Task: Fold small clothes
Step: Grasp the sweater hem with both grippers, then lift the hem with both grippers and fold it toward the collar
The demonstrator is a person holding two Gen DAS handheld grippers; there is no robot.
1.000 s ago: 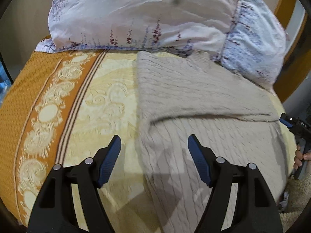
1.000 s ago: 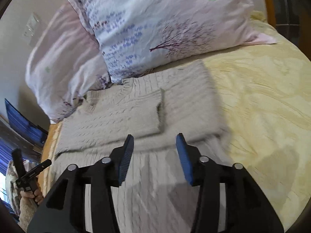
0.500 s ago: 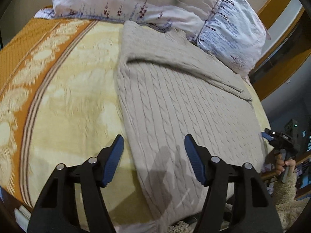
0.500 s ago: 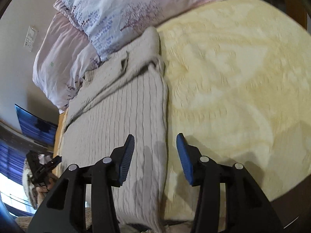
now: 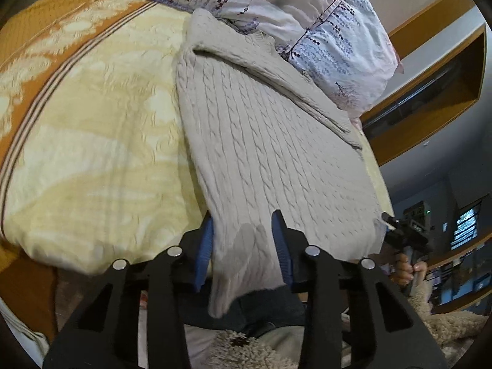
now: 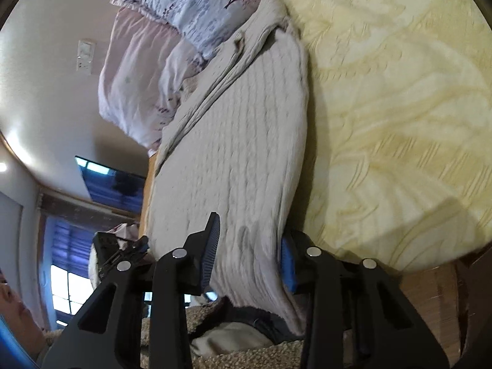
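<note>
A beige cable-knit sweater (image 5: 264,141) lies flat on the yellow bedspread (image 5: 101,141), sleeves folded across its top, hem hanging over the bed's near edge. My left gripper (image 5: 243,240) is open, and the hem's left corner hangs between its fingers. In the right wrist view the sweater (image 6: 236,153) runs up toward the pillows. My right gripper (image 6: 249,252) is open, and the hem's right corner hangs between its fingers. Neither pair of jaws has closed on the cloth.
Floral pillows (image 5: 307,9) lie at the sweater's neck end; they also show in the right wrist view (image 6: 172,30). An orange patterned border (image 5: 40,46) runs along the bed's left side. A fluffy rug (image 5: 252,350) lies below the bed edge. Wooden furniture (image 5: 430,70) stands at right.
Both grippers have dropped back from above the sweater to the bed's near edge. The hem corners now sit between their open fingers.
</note>
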